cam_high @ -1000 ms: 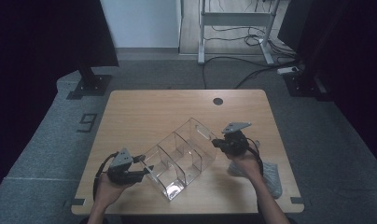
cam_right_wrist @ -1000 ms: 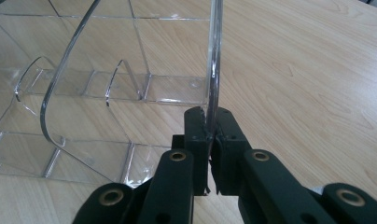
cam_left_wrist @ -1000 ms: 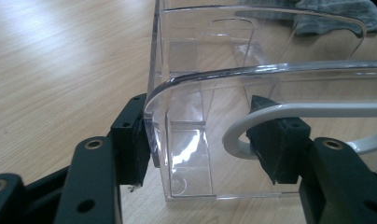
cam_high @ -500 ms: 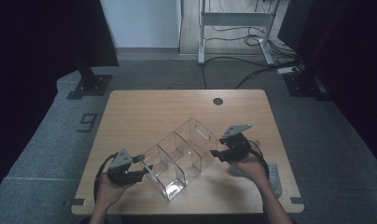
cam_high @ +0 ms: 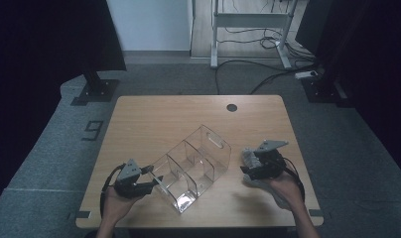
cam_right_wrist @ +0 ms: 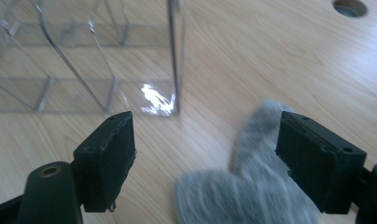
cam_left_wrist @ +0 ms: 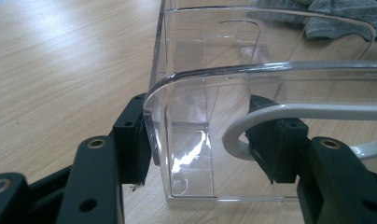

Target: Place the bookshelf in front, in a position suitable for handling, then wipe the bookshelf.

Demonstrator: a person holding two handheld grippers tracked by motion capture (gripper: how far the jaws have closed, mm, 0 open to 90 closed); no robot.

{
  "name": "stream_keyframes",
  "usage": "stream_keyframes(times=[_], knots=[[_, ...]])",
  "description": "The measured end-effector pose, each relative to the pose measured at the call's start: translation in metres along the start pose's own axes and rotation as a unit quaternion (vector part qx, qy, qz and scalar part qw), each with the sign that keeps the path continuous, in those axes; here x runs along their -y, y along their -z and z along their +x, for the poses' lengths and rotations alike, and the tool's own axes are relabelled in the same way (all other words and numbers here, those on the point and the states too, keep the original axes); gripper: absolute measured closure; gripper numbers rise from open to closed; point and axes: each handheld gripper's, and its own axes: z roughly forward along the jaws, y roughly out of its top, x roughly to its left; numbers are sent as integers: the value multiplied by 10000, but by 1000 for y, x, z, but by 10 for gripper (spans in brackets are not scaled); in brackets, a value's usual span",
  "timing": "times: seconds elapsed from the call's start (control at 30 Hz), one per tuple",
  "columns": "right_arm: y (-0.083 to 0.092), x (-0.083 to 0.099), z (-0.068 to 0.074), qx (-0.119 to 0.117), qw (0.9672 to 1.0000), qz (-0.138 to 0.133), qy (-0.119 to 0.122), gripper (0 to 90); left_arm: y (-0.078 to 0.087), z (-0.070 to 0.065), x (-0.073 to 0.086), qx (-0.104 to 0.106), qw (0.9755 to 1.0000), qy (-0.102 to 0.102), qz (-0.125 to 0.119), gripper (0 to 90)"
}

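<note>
A clear plastic organizer (cam_high: 193, 166) with several compartments lies slanted on the wooden table (cam_high: 154, 119). My left gripper (cam_high: 156, 181) is shut on its near-left end. In the left gripper view the pads (cam_left_wrist: 135, 140) clamp the clear end wall (cam_left_wrist: 210, 93). My right gripper (cam_high: 244, 171) hovers just right of the organizer. Its jaws have just been opening and stand wide apart (cam_right_wrist: 205, 144). A grey cloth (cam_right_wrist: 252, 186) lies blurred on the table beneath and between them, untouched by the pads. The organizer's right end (cam_right_wrist: 84, 56) sits ahead of it.
A round cable hole (cam_high: 232, 107) is in the table's far edge. The grey cloth (cam_high: 249, 157) bunches beside the right gripper. A white cable (cam_left_wrist: 317, 112) loops across the left gripper view. Bare wood lies behind the organizer.
The right gripper has pulled to the right, away from the organizer's end, and its jaws have opened off the grey cloth. The left gripper and the organizer have stayed put.
</note>
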Motion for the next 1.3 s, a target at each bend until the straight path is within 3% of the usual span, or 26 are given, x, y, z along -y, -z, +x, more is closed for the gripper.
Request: stream_keyframes(times=[0.3, 0.4, 0.67, 0.8, 1.1, 1.3], knots=[[1, 26, -13, 354, 9990, 223, -144, 152, 0, 2, 4, 42, 9999, -30, -157, 448], [-6, 36, -20, 484, 9976, 443, -241, 144, 0, 1, 3, 5, 9999, 4, -142, 449], [-21, 45, -28, 521, 9961, 609, -360, 132, -1, -2, 2, -86, 9999, 46, -69, 445], [-29, 45, -30, 368, 9969, 590, -362, 144, 0, -3, 2, -87, 9999, 30, -50, 443], [-45, 52, -33, 530, 9931, 1000, -311, 361, 0, -3, 2, -73, 10000, 46, -44, 442], [-47, 54, -35, 402, 9918, 1108, -502, 508, 0, -3, 3, -85, 9999, 35, -93, 444]])
